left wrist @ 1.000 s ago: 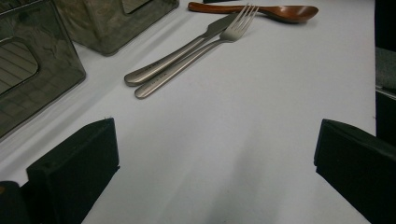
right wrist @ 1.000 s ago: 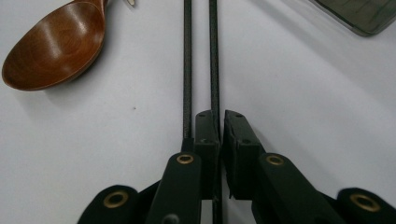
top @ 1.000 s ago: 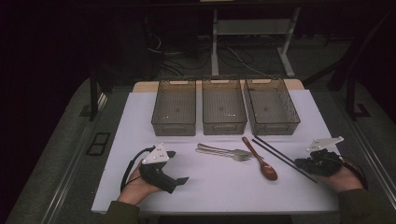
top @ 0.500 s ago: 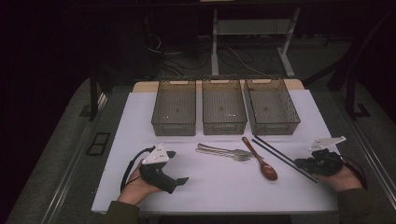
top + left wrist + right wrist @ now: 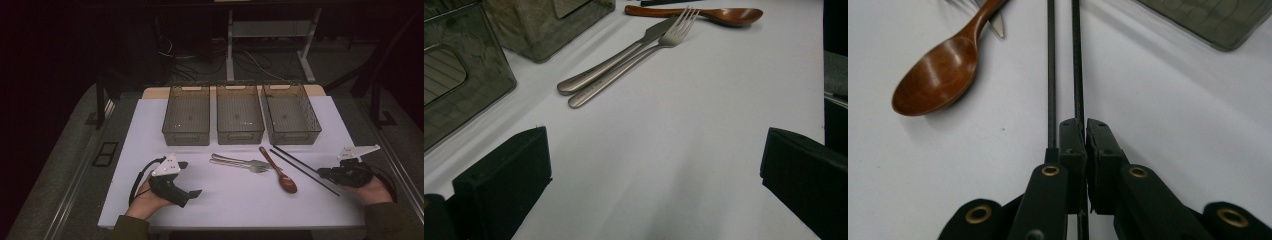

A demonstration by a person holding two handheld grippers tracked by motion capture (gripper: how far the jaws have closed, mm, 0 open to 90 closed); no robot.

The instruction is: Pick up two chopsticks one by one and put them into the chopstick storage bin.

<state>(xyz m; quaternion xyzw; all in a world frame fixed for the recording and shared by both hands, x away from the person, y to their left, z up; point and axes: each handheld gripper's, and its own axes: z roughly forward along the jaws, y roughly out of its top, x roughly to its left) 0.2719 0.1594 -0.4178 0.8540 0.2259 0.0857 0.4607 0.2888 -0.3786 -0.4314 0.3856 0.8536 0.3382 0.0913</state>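
Up top, three bins (image 5: 239, 120) line the far edge; forks (image 5: 240, 162), wooden spoon (image 5: 280, 172) and chopsticks (image 5: 305, 170) lie mid-table. Left gripper (image 5: 192, 178) rests low, jaws spread over bare white table (image 5: 664, 165), forks ahead. Right gripper (image 5: 1084, 137) pinches one chopstick, its twin just beside, spoon left, open room right.

Your white counter (image 5: 150, 130) carries three bins (image 5: 240, 119) in a row at the far edge; nearer you lie a fork (image 5: 239, 165) and knife (image 5: 235, 159) (side by side), a wooden spoon (image 5: 279, 171) and two chopsticks (image 5: 302, 169).
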